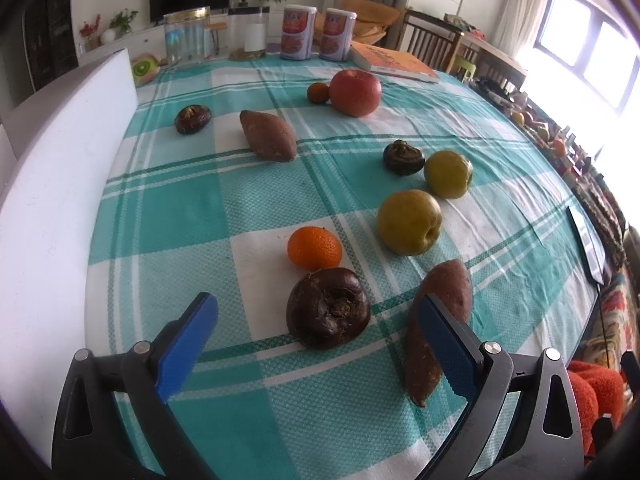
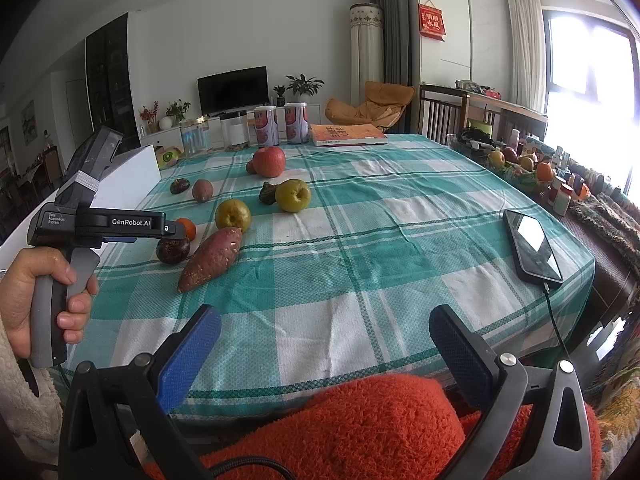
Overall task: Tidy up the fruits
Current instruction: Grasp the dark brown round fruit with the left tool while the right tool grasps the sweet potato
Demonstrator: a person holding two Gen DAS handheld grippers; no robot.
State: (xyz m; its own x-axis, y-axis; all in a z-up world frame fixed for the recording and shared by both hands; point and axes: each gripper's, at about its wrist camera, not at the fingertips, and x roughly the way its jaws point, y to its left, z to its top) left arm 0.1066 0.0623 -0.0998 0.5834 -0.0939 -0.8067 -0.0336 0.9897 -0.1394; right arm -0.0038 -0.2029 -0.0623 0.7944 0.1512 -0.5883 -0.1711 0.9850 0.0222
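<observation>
Bench (image 1: pixel 240 208) holds two sweet potatoes (image 1: pixel 436 320), three dark mangosteens (image 1: pixel 328 312), two green apples (image 1: pixel 410 222), two oranges (image 1: pixel 315 249), one red apple (image 1: pixel 355 92). Left gripper (image 1: pixel 318 328) fingers spread, empty; nearest mangosteen between them, sweet potato at 3 o'clock blocking. Right gripper (image 2: pixel 324 332) fingers spread, empty; phone (image 2: pixel 534 250) at 2 o'clock.

The tablecloth (image 1: pixel 248 200) is teal and white check. On it lie a red apple (image 1: pixel 355 92), an orange tangerine (image 1: pixel 315 249) and two yellow-green apples (image 1: pixel 409 222).

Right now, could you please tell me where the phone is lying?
The phone lies flat near the table's right edge in the right wrist view, cable attached, well apart from the fruit and nearest the sweet potato.
</observation>
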